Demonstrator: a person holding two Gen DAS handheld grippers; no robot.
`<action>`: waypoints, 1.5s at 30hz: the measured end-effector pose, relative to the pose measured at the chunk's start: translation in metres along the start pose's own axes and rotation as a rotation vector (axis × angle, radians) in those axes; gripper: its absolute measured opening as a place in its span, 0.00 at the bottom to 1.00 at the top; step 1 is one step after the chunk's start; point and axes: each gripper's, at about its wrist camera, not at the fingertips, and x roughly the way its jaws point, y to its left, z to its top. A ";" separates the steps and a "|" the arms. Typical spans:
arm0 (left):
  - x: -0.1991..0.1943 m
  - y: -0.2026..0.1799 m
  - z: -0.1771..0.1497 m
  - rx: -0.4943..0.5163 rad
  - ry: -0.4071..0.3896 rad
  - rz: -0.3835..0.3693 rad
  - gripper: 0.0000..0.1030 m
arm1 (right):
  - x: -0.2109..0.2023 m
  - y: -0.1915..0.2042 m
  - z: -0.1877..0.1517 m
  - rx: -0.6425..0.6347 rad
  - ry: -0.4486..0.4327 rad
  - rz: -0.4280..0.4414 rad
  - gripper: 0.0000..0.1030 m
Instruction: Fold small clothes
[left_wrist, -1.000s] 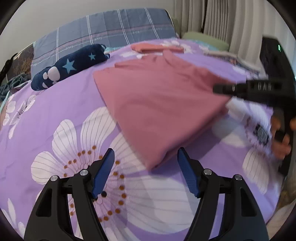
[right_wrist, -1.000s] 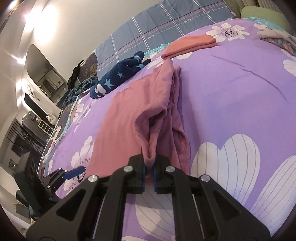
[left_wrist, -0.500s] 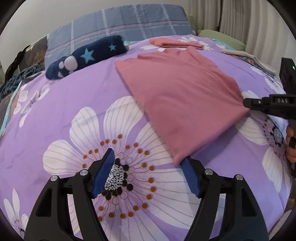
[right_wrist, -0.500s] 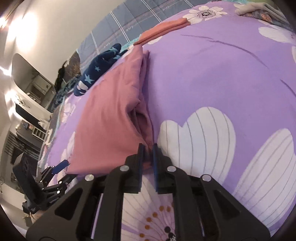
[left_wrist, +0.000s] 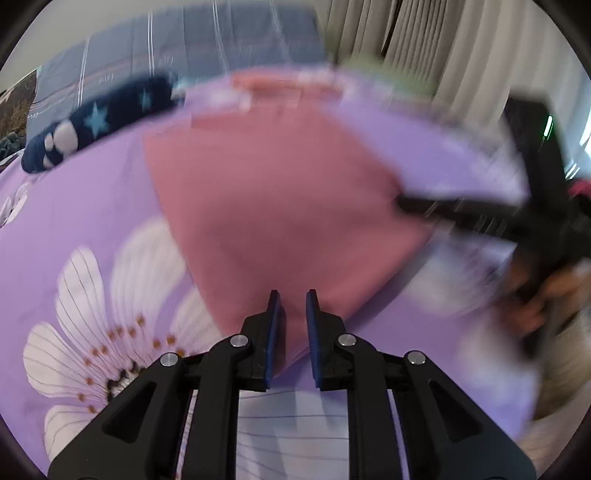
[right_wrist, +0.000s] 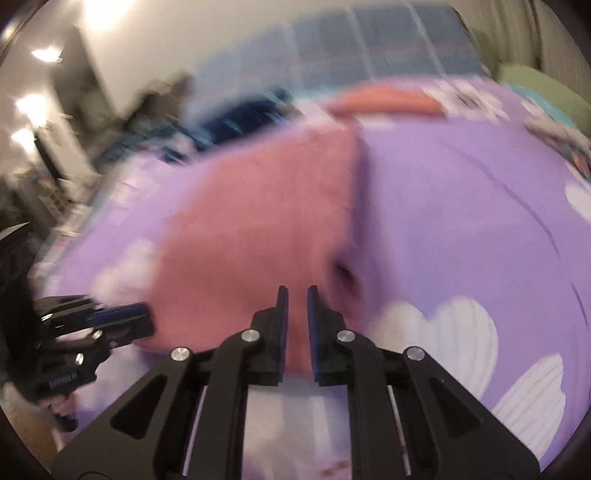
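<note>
A pink garment (left_wrist: 277, 192) lies folded flat on the purple flowered bedsheet (left_wrist: 92, 206). My left gripper (left_wrist: 291, 295) is at its near corner; the jaws are closing and the pink cloth fills the narrow gap between the blue pads. In the right wrist view the same pink garment (right_wrist: 258, 221) runs away from my right gripper (right_wrist: 297, 290), which is shut on its near edge. Each gripper shows in the other's view: the right gripper (left_wrist: 406, 201) at the cloth's right corner, the left gripper (right_wrist: 144, 314) at lower left. Both views are motion-blurred.
A navy star-patterned plush (left_wrist: 92, 125) lies at the back left in front of a blue plaid pillow (left_wrist: 184, 48). A folded orange garment (right_wrist: 384, 99) sits beyond the pink one. Curtains (left_wrist: 424, 44) hang at the back right. A hand (left_wrist: 535, 295) holds the right gripper.
The left gripper's jaws went from wide apart to narrow around the pink garment's near corner. The right gripper stayed shut on the garment's edge. Both views have turned blurry.
</note>
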 end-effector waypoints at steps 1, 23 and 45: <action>-0.001 -0.003 -0.002 0.006 -0.028 0.005 0.16 | -0.001 -0.006 -0.002 0.024 -0.003 0.028 0.03; -0.002 -0.012 -0.002 0.040 -0.033 0.054 0.17 | 0.076 0.010 0.155 -0.115 -0.022 -0.061 0.06; -0.003 -0.008 -0.004 0.033 -0.048 0.040 0.17 | 0.089 0.046 0.100 -0.403 -0.029 -0.204 0.29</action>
